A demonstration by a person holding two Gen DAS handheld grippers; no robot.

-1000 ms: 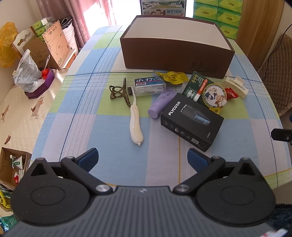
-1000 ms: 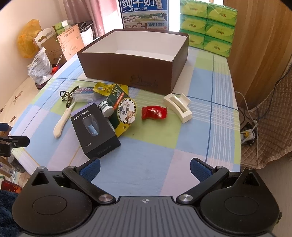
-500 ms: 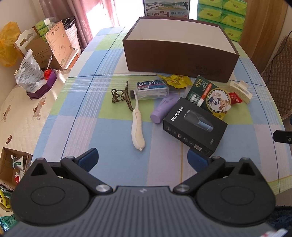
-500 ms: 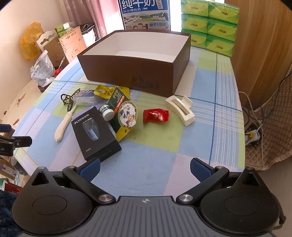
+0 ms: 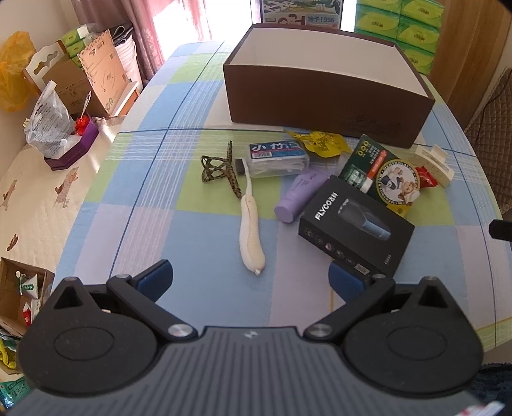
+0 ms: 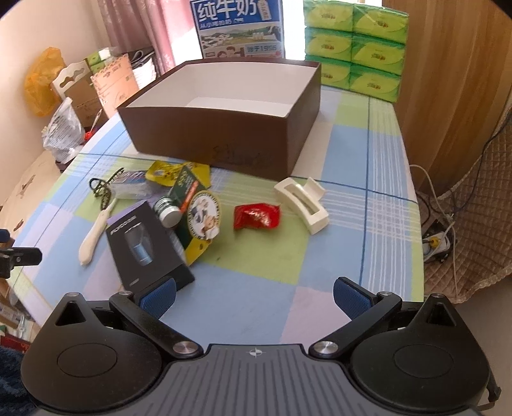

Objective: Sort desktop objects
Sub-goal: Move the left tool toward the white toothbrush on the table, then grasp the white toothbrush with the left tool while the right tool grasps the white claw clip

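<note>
An empty brown box (image 5: pixel 323 96) (image 6: pixel 224 134) stands at the back of the checked table. In front of it lie a black FLYCO box (image 5: pixel 355 225) (image 6: pixel 144 246), a cream toothbrush-like handle (image 5: pixel 251 233) (image 6: pixel 94 235), a purple tube (image 5: pixel 300 195), a clear floss case (image 5: pixel 276 155), a patterned hair clip (image 5: pixel 220 168), a yellow packet (image 5: pixel 320 142), a green card pack (image 5: pixel 380 174) (image 6: pixel 195 204), a red packet (image 6: pixel 256 217) and a white claw clip (image 6: pixel 302 204). My left gripper (image 5: pixel 251 278) is open, above the handle's near end. My right gripper (image 6: pixel 254 292) is open and empty.
Green tissue packs (image 6: pixel 355 48) and a milk carton box (image 6: pixel 240 28) stand behind the brown box. Cardboard boxes and bags (image 5: pixel 73 86) sit on the bed to the left. A chair and cables (image 6: pixel 454 224) are at the right. The table edge runs near both grippers.
Both grippers have moved forward toward the objects, which now look larger. Both stay open. Nothing on the table has moved.
</note>
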